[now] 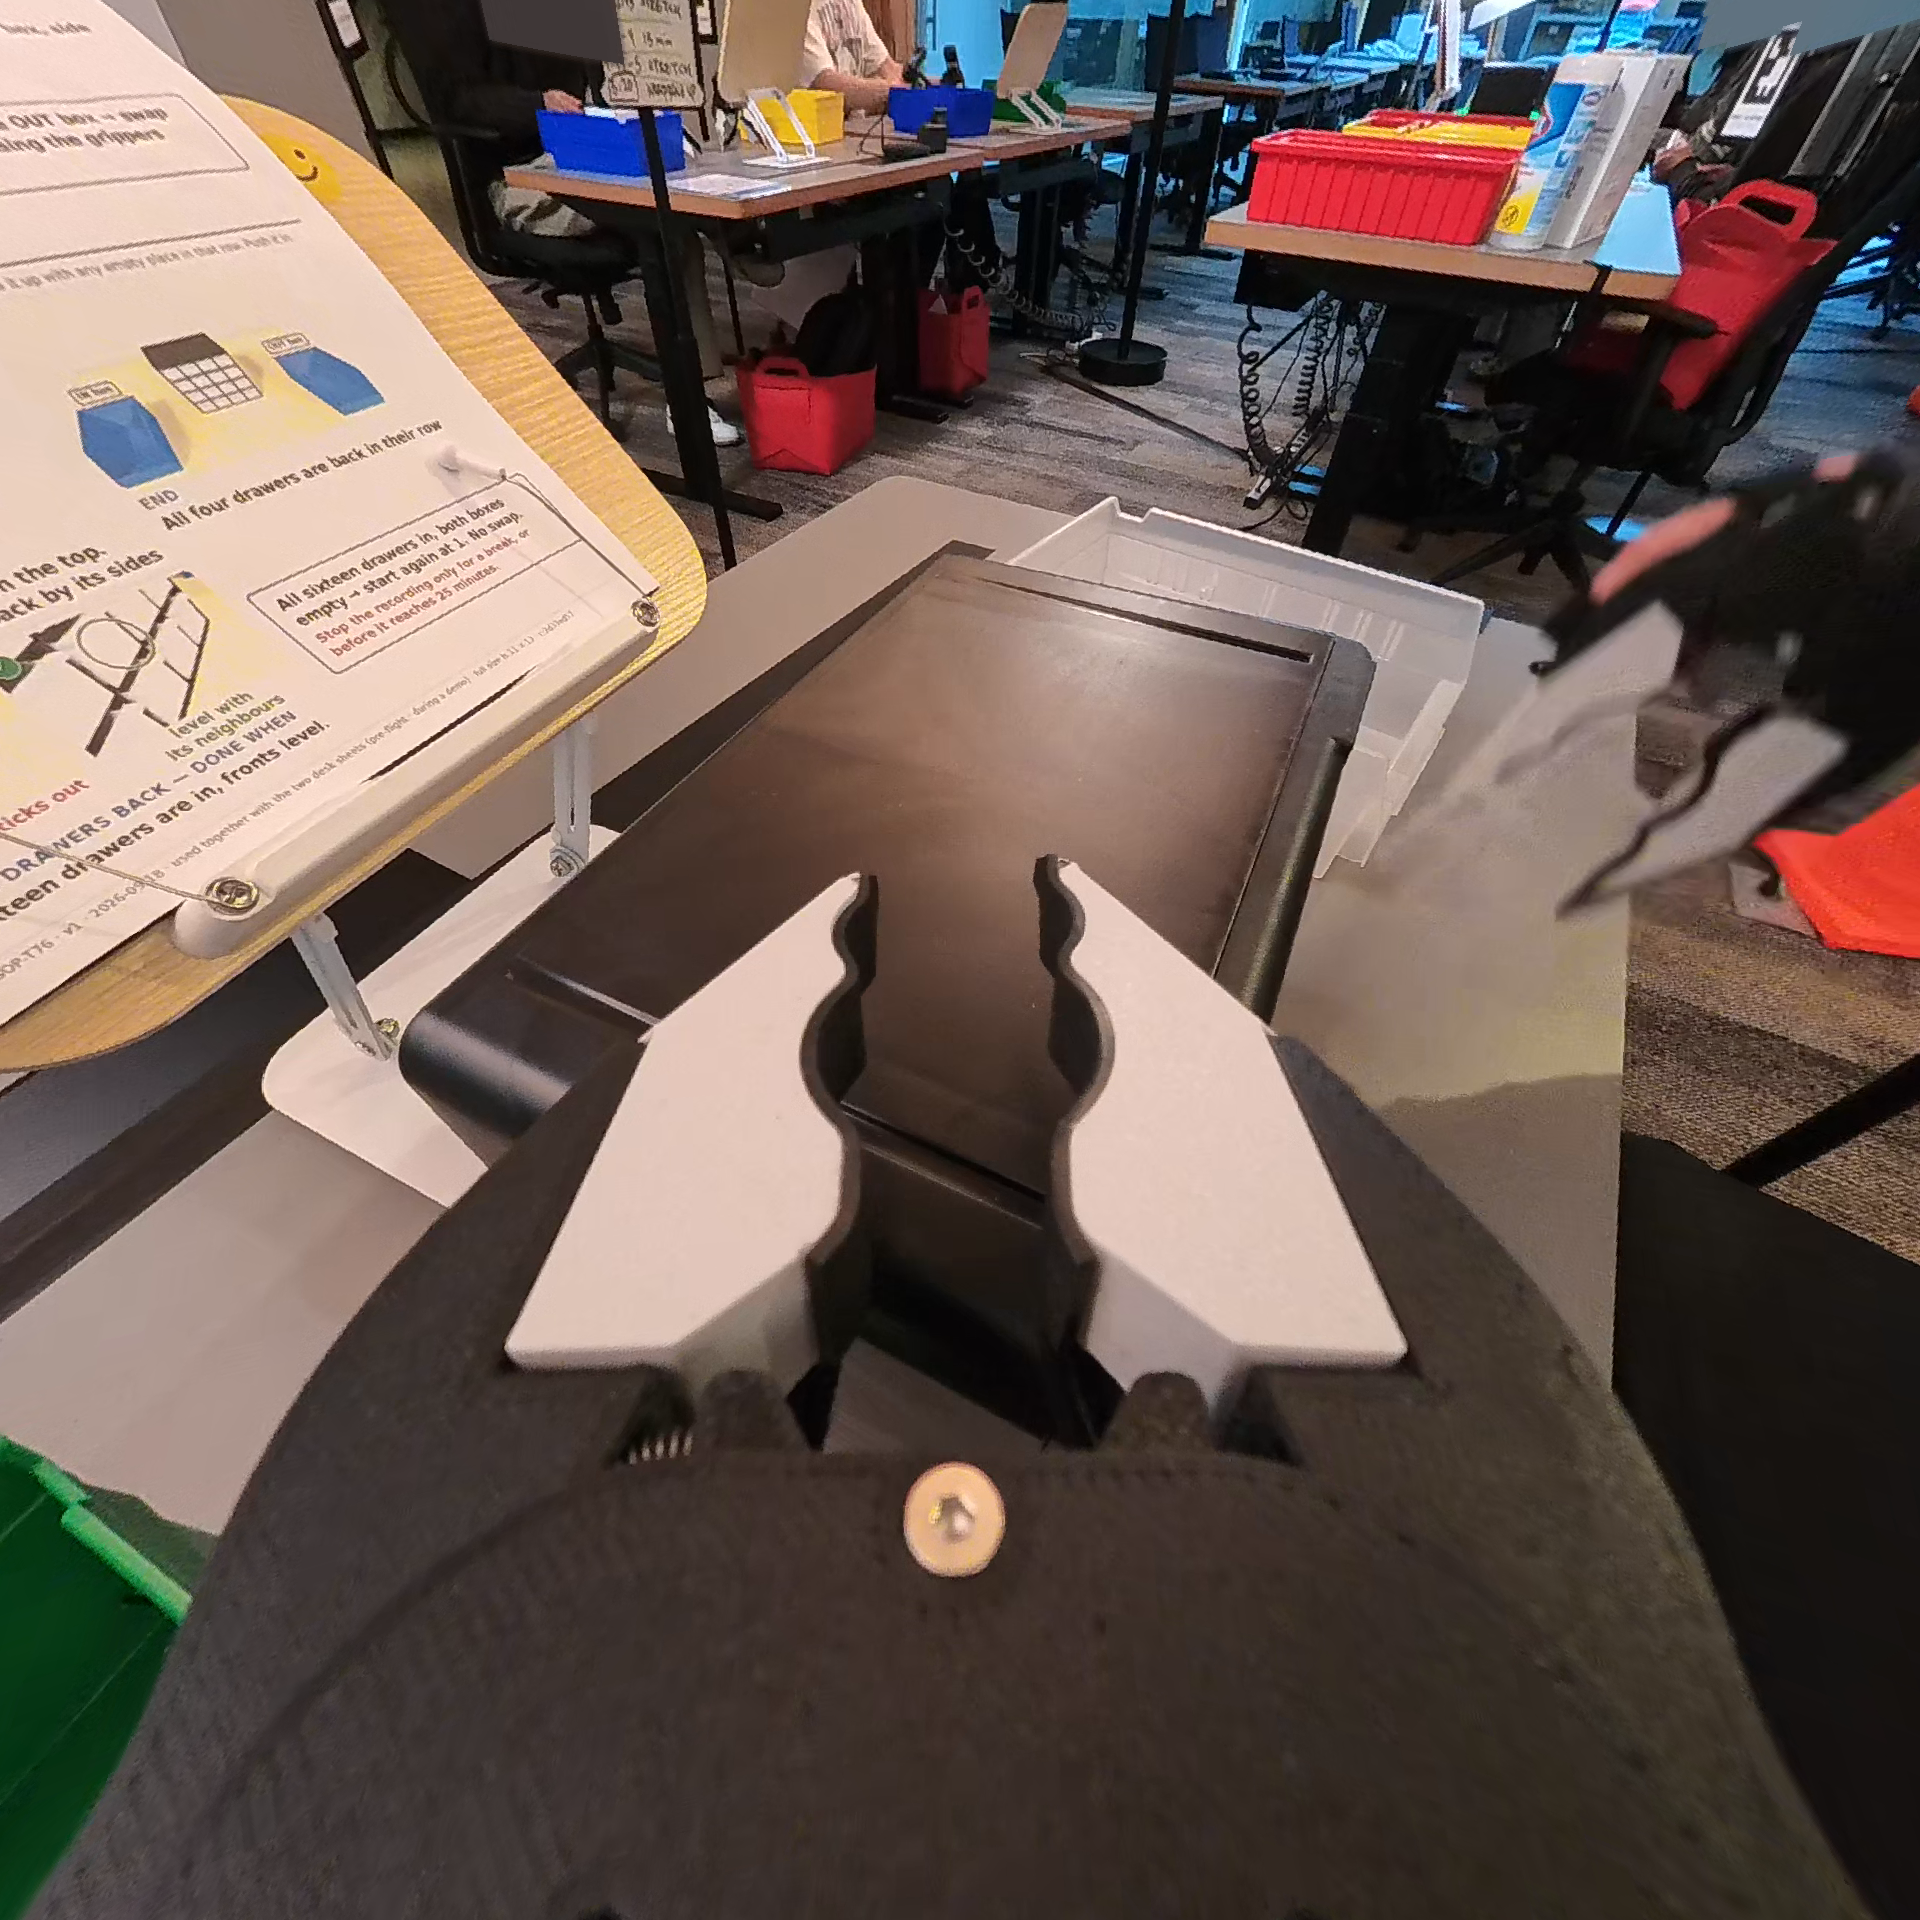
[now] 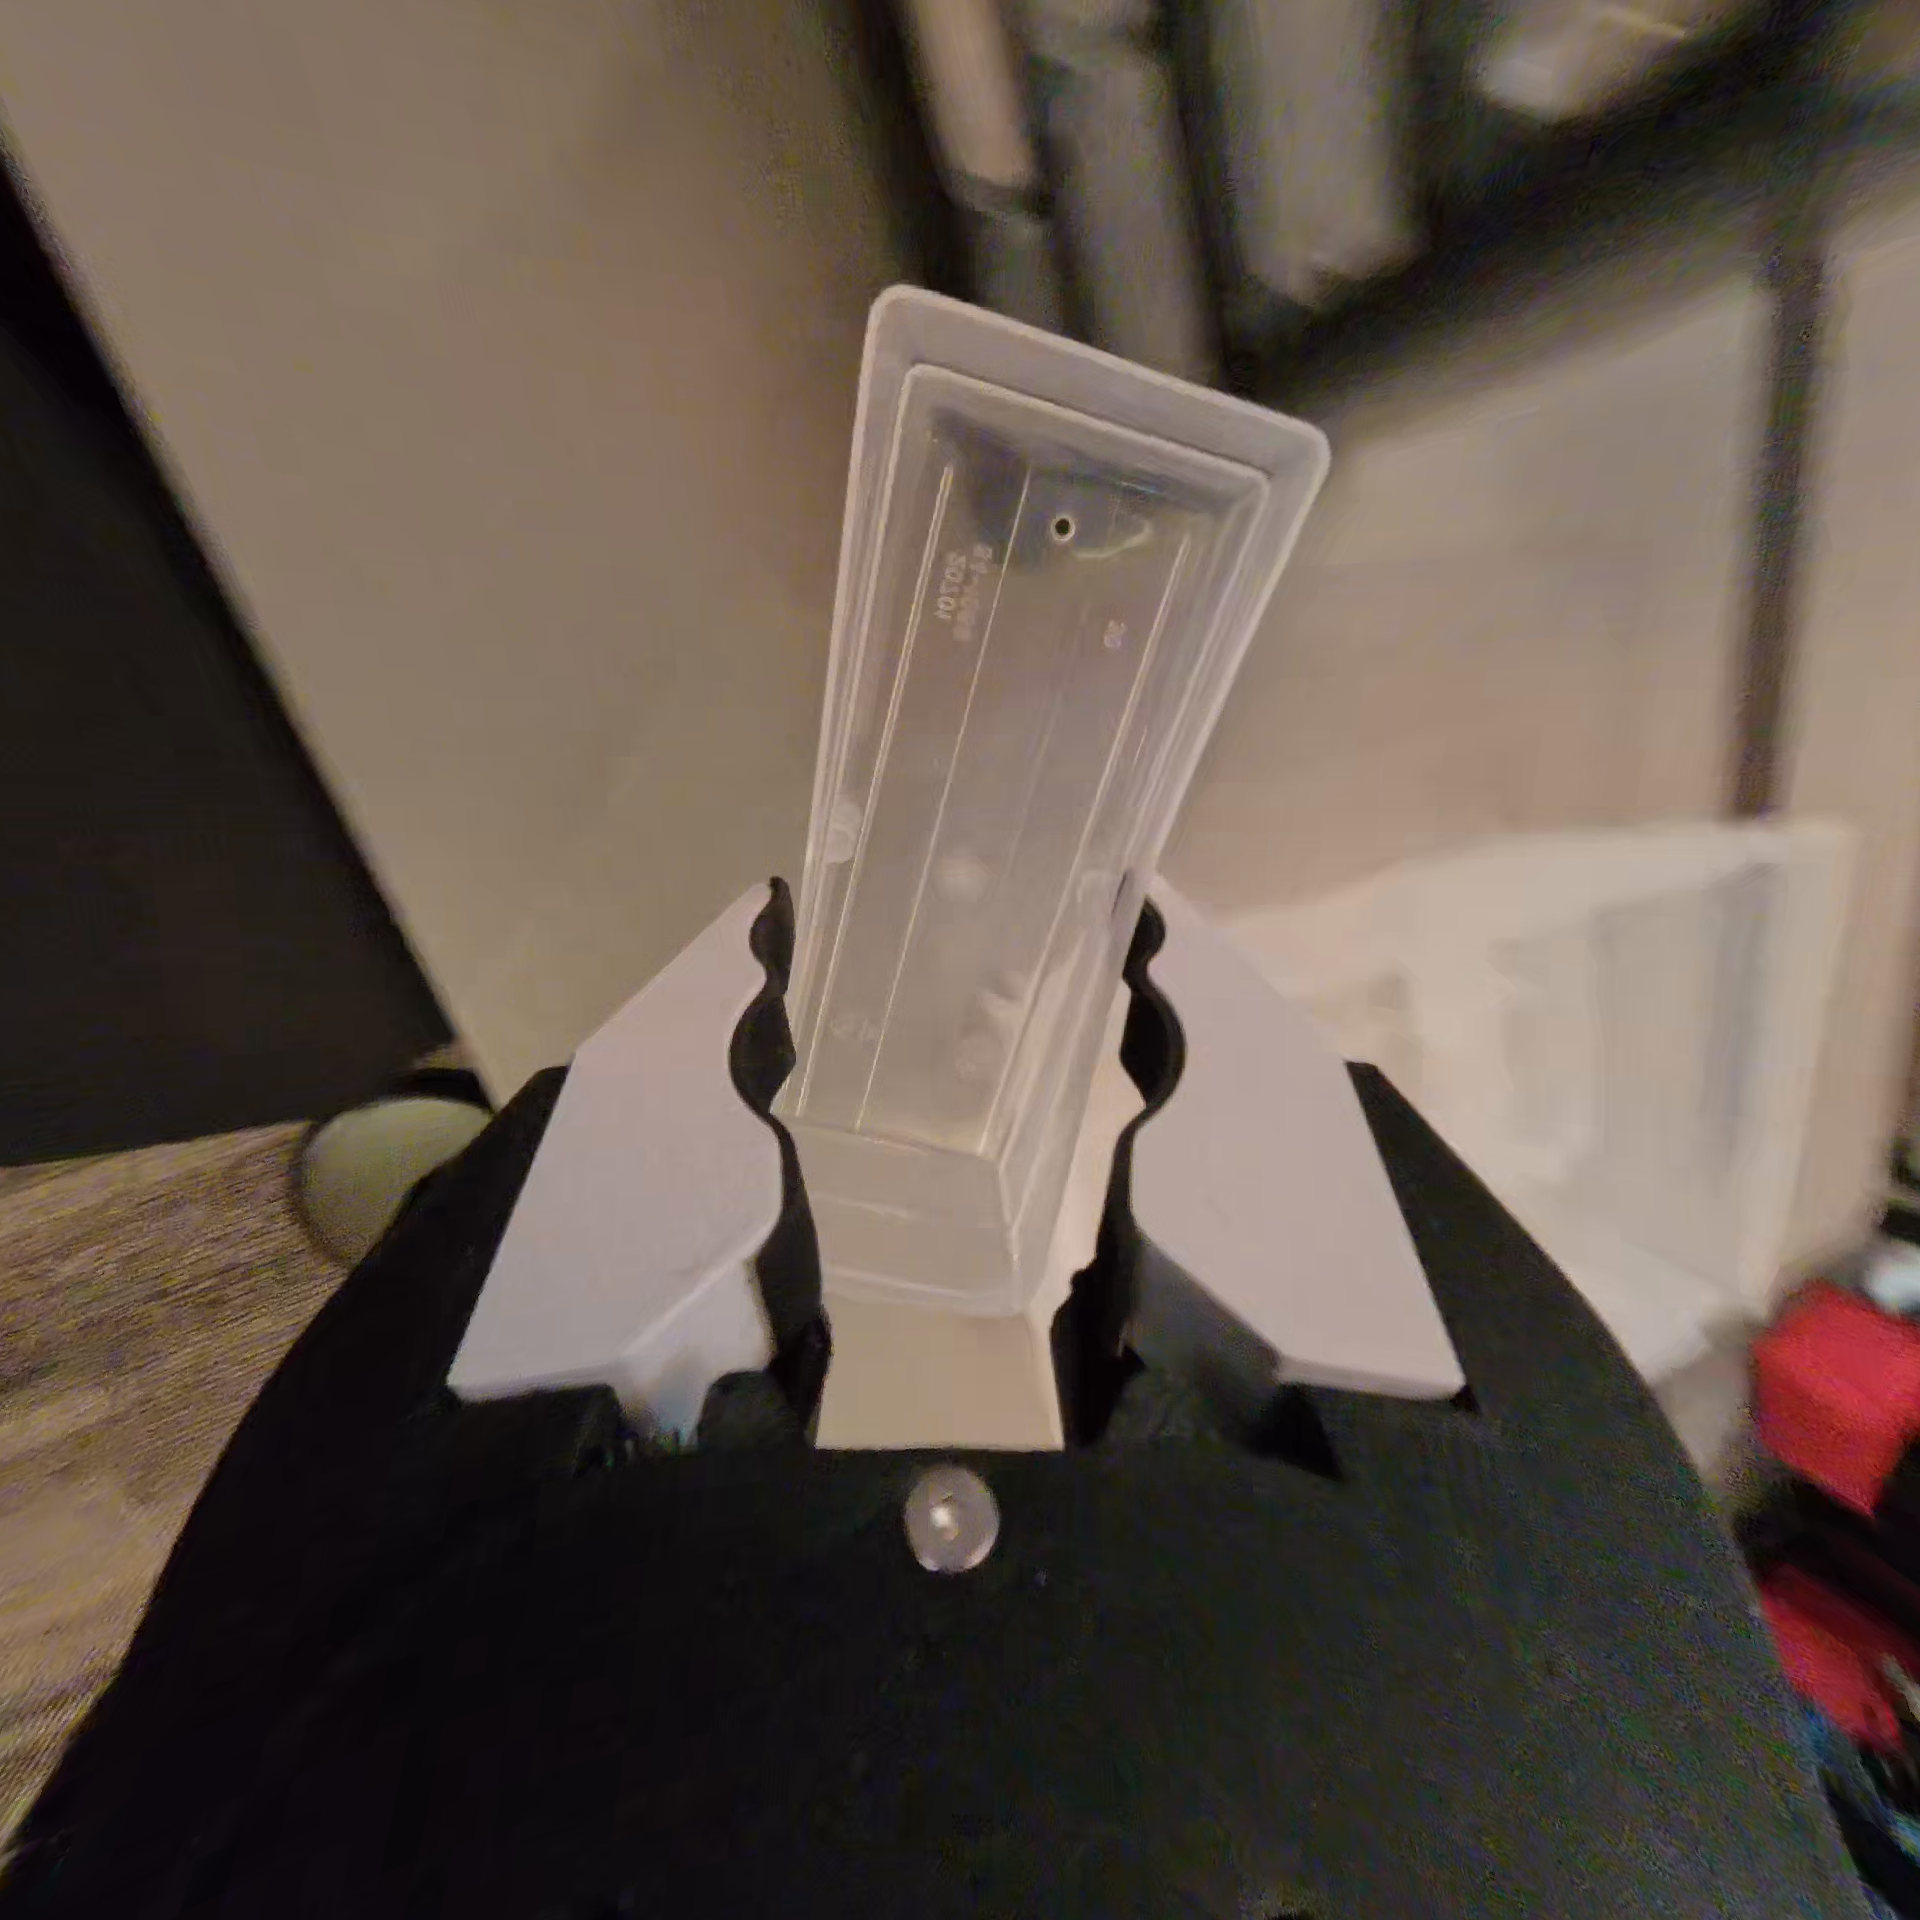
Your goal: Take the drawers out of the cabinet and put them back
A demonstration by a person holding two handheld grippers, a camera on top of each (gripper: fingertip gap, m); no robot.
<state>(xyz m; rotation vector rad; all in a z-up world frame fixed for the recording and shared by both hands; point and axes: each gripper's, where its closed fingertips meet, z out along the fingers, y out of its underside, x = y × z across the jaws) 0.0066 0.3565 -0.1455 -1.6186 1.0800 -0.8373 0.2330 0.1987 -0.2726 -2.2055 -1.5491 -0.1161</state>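
Note:
My left gripper [image 1: 954, 878] is open and empty, held just above the flat top of the black cabinet [image 1: 987, 748], whose drawer fronts are hidden from this view. My right gripper [image 2: 951, 904] is shut on a clear plastic drawer [image 2: 1029, 675], gripping its long sides near one end. The drawer points away from me, open side toward the camera, and it is empty. The right gripper also shows blurred at the right of the left wrist view [image 1: 1683, 769], off the cabinet's right side.
A clear white bin [image 1: 1278, 592] sits behind the cabinet and also shows in the right wrist view [image 2: 1558, 997]. An instruction sheet on a wooden stand [image 1: 260, 468] stands to the left. A green bin [image 1: 62, 1621] is at the near left. Desks with coloured bins stand behind.

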